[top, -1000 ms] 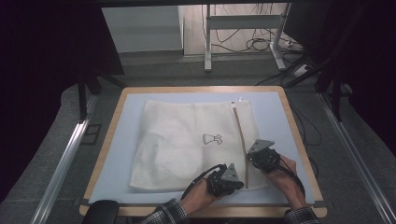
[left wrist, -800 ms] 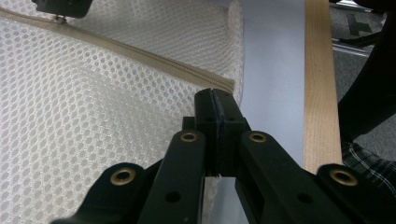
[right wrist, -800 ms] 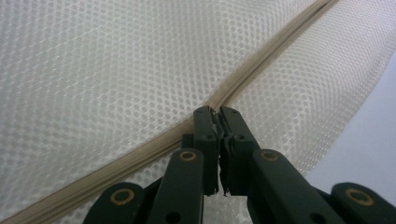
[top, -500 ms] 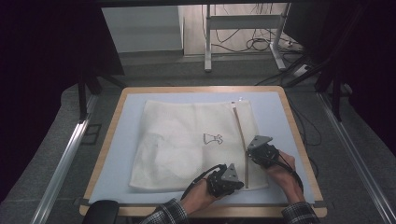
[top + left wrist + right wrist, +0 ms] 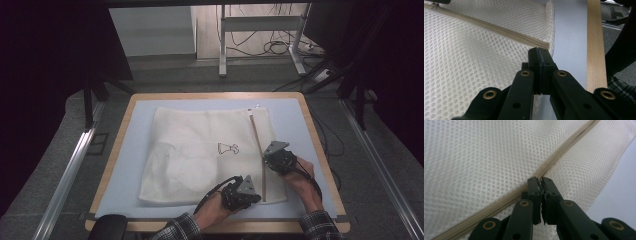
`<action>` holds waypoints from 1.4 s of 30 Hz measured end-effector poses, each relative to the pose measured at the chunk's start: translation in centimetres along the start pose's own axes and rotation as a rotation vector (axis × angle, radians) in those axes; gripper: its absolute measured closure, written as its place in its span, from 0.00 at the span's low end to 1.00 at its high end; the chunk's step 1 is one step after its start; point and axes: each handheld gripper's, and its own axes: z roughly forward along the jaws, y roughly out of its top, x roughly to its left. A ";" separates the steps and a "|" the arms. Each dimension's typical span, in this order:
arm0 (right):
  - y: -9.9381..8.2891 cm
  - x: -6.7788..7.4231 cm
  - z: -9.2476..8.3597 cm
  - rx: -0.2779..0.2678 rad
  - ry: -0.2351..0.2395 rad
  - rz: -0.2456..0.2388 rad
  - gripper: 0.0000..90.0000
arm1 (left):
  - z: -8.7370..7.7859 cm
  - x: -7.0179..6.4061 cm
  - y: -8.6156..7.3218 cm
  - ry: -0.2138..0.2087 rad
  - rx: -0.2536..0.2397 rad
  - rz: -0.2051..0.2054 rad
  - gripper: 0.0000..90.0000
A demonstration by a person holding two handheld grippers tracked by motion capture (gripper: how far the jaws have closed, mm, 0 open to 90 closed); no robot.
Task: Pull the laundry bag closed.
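The room is dim, with a grey floor (image 5: 165,75), a pale wall panel (image 5: 150,30) at 11 o'clock and a metal frame leg (image 5: 221,40) at 12 o'clock with loose cables (image 5: 272,47) around its foot. Metal rails (image 5: 70,172) run along both sides of the bench (image 5: 115,150), which has a light wooden rim and a pale blue-grey top.

On the middle of the bench lies a white mesh bag (image 5: 195,150), flat, with a small dark print (image 5: 227,148) near its centre. A beige zipper (image 5: 256,145) runs along the bag's 3 o'clock side, from the far edge to the near edge.

The left gripper (image 5: 241,192) sits at the bag's near corner, about 6 o'clock, at the near end of the zipper. In the left gripper view its jaws are pressed together at the end of the zipper (image 5: 499,28) where the mesh (image 5: 461,62) meets the bare bench top (image 5: 570,37); they seem to pinch the bag's edge, though the cloth between the pads is hard to make out.

The right gripper (image 5: 278,157) rests at about 4 o'clock, just beside the zipper's middle stretch. In the right gripper view its jaws are closed right on the zipper line (image 5: 499,205), with something small and pale caught between the tips; whether that is the zipper pull I cannot tell
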 end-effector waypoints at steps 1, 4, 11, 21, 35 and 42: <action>0.0 -0.1 0.1 -0.001 -0.002 -0.001 0.95 | 0.0 0.0 0.0 0.000 0.000 0.000 1.00; 0.2 -0.3 0.3 -0.004 -0.010 0.000 0.94 | 0.0 0.0 0.0 0.000 0.000 0.003 1.00; 0.6 -0.8 0.9 -0.001 -0.023 -0.006 0.94 | 0.0 0.0 0.0 0.002 0.000 0.005 1.00; 1.2 -1.5 1.6 0.004 -0.040 -0.011 0.94 | 0.0 0.0 0.0 0.002 0.001 0.005 1.00; 2.2 -2.5 2.8 0.019 -0.063 -0.030 0.95 | 0.0 -0.1 0.0 0.009 0.001 0.011 1.00; 2.6 -2.9 3.2 0.024 -0.069 -0.036 0.95 | 0.0 -0.1 0.0 0.010 0.003 0.014 1.00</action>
